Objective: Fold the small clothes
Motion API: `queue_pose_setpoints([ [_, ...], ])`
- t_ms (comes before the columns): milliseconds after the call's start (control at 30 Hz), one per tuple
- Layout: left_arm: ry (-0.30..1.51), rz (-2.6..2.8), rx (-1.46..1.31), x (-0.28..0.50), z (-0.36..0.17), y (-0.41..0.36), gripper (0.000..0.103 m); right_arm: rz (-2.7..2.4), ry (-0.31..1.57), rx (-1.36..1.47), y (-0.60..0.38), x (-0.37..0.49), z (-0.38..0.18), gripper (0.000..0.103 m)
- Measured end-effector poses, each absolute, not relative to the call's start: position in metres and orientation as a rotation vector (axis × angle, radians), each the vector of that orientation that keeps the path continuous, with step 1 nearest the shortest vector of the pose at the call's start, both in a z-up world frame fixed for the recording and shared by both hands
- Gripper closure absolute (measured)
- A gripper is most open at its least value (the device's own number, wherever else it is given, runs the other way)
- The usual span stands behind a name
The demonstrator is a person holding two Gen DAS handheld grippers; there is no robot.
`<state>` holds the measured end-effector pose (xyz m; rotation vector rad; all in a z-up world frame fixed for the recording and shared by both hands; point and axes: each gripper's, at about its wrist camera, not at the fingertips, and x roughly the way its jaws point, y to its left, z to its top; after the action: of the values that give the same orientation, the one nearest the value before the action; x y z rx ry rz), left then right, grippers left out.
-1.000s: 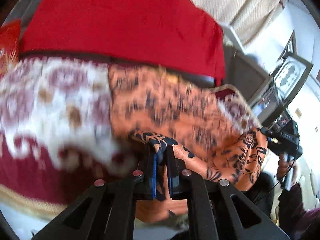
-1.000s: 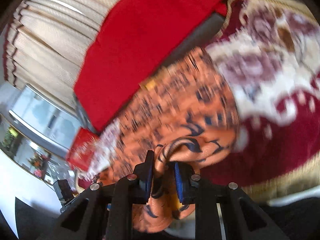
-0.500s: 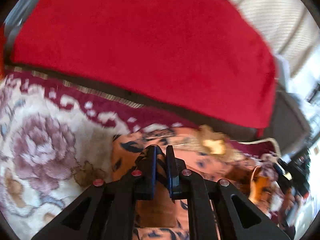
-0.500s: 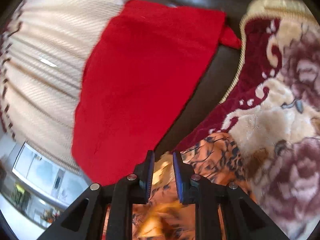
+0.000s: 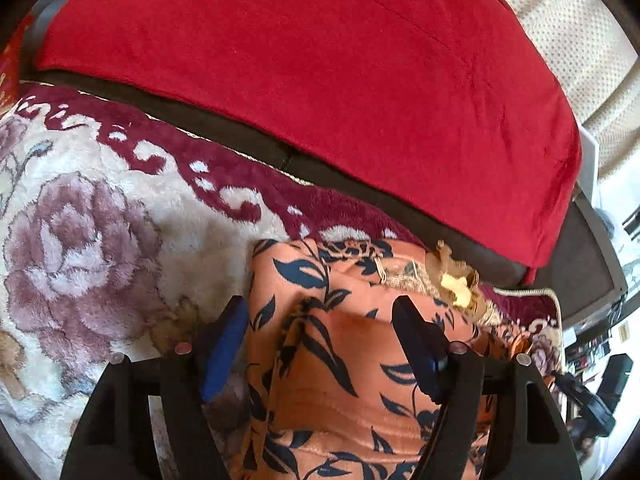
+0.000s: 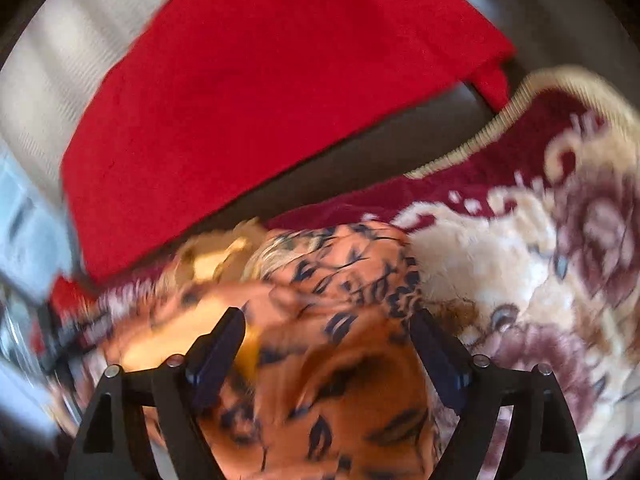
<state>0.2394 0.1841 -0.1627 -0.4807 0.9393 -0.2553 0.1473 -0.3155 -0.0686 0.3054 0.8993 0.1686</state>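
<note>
In the left wrist view, the left tool stood with its two fingers spread wide, nothing pinched between them. The orange garment with a dark blue leaf print lay in the lower middle of the frame, filling the gap between the fingers and running down under the tool to the bottom edge. Whether the blue pads touched the cloth could not be told. The garment's upper edge showed a pale, frayed trim with a yellowish patch at the right of centre. It rested on a plush floral blanket, cream with mauve roses and a maroon border, which covered the left half and middle of the frame. Above the blanket a dark strip ran across, and over that lay a broad red cloth filling the top of the frame. A pale textured curtain showed in the upper right.

The right wrist view was blurred. The right tool was likewise spread, its fingers either side of the same orange garment, which sat in the lower middle of the frame. The floral blanket lay to the right, and the red cloth filled the upper middle.
</note>
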Motion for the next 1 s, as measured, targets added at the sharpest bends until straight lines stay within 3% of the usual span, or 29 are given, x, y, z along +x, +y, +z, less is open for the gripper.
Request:
queue_pose_setpoints([
  [133, 0.988, -0.321, -0.553, 0.238, -0.168, 0.188, 0.029, 0.239, 0.873, 0.189, -0.289, 0.123, -0.05, 0.016],
  [333, 0.976, -0.34, -0.665, 0.221, -0.165, 0.216, 0.028, 0.209, 1.005, 0.03, -0.26, 0.133, -0.092, 0.016],
  [500, 1.037, -0.398, -0.7, 0.221, -0.173, 0.211, 0.028, 0.11, 1.003, -0.029, -0.253, 0.141, -0.11, 0.02],
  [567, 1.072, -0.411, -0.663, 0.222, -0.175, 0.2, 0.029, 0.073, 1.018, 0.002, -0.257, 0.147, -0.116, 0.046],
  [600, 1.083, -0.419, -0.651, 0.223, -0.176, 0.196, 0.031, 0.041, 1.013, -0.009, -0.259, 0.149, -0.116, 0.069],
  [667, 1.09, -0.459, -0.645, 0.224, -0.178, 0.188, 0.067, 0.018, 0.993, 0.014, -0.265, 0.152, -0.113, 0.081],
  [700, 1.09, -0.471, -0.634, 0.225, -0.177, 0.185, 0.093, 0.006, 0.982, 0.035, -0.269, 0.153, -0.112, 0.089],
  [1000, 0.928, -0.565, -0.677, 0.25, -0.144, 0.181, 0.094, -0.04, 0.833, 0.239, -0.303, 0.188, -0.075, 0.094],
])
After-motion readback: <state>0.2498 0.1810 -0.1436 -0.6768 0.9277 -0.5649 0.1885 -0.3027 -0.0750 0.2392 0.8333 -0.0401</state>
